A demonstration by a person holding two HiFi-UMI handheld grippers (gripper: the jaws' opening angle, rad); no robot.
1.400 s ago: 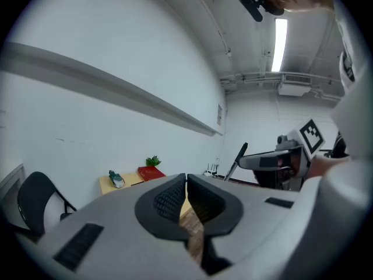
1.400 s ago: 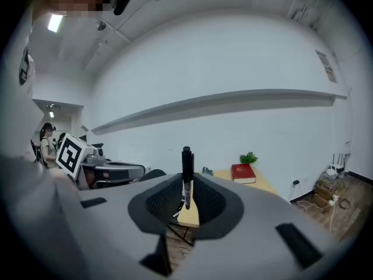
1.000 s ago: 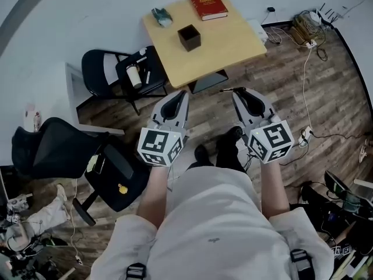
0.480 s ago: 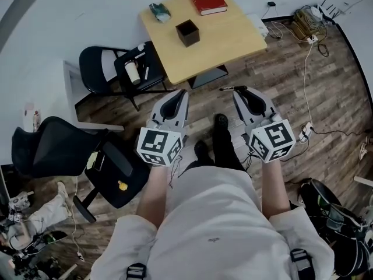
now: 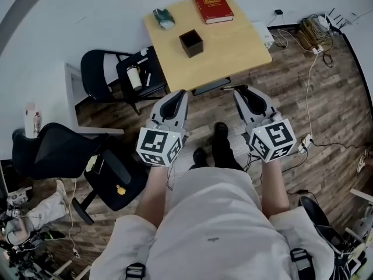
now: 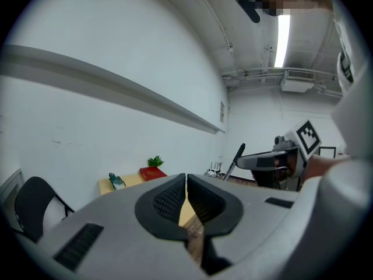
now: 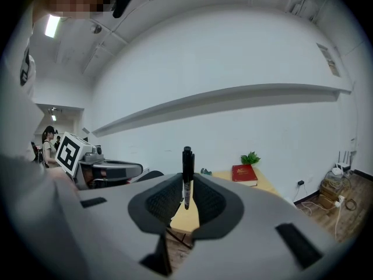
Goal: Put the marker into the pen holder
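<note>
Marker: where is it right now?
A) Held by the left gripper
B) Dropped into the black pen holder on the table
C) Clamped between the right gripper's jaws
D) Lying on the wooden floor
C: the right gripper view shows the marker standing upright, pinched between the jaws of the right gripper, while the pen holder sits apart on the table.

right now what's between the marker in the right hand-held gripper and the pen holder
Just bare tabletop, per the head view; nothing stands between the marker and the pen holder.
</note>
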